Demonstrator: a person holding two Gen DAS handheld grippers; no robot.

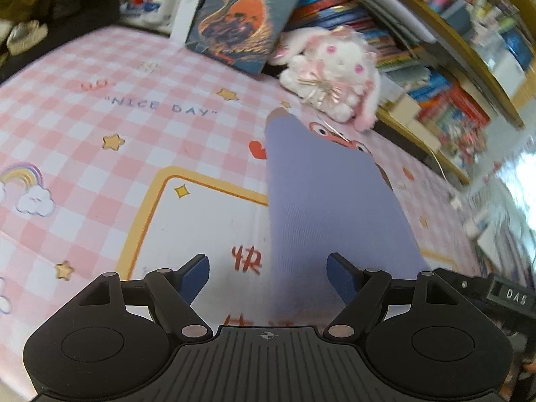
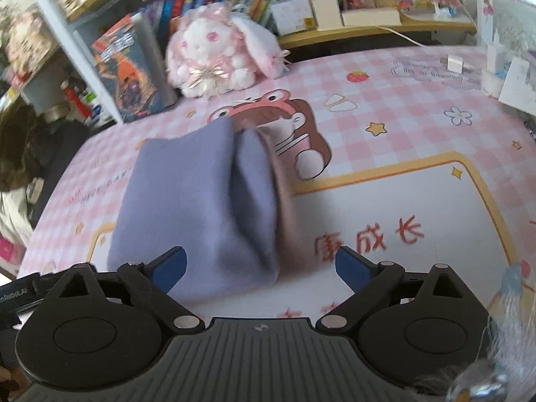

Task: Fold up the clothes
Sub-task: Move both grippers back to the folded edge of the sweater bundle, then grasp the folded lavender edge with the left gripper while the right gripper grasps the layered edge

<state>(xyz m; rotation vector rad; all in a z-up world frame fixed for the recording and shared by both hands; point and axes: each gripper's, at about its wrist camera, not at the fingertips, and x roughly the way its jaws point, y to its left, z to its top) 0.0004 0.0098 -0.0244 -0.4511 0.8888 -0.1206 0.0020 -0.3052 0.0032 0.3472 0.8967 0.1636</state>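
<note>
Lavender fleece — a small folded garment (image 2: 197,207) — lies near the middle of the tabletop, on a pink checked desk mat (image 1: 83,127) printed with stars and a cartoon bear. Its far end reaches toward the mat's back edge, its near end sits just ahead of both tools.

On the left, the left gripper (image 1: 268,276) hovers over the garment's near end with its blue-padded fingers (image 1: 197,276) spread wide and nothing between them; the cloth passes under its right side. To the right, the right gripper (image 2: 261,268) is likewise spread apart and empty, the fold's rounded near corner lying between its jaws without touching either pad as far as can be seen.

Along the back edge stand an upright book (image 2: 130,67) and a white-and-pink plush rabbit (image 2: 217,57); a white charger plug (image 2: 454,63) lies toward the back right corner.

The garment looks already doubled over — a crease runs down its length, with a paler lining showing along the right side. The step in hand appears to be release after a fold. A further fold would call for closing on the near edge and carrying it toward the far end, keeping the layers aligned.
</note>
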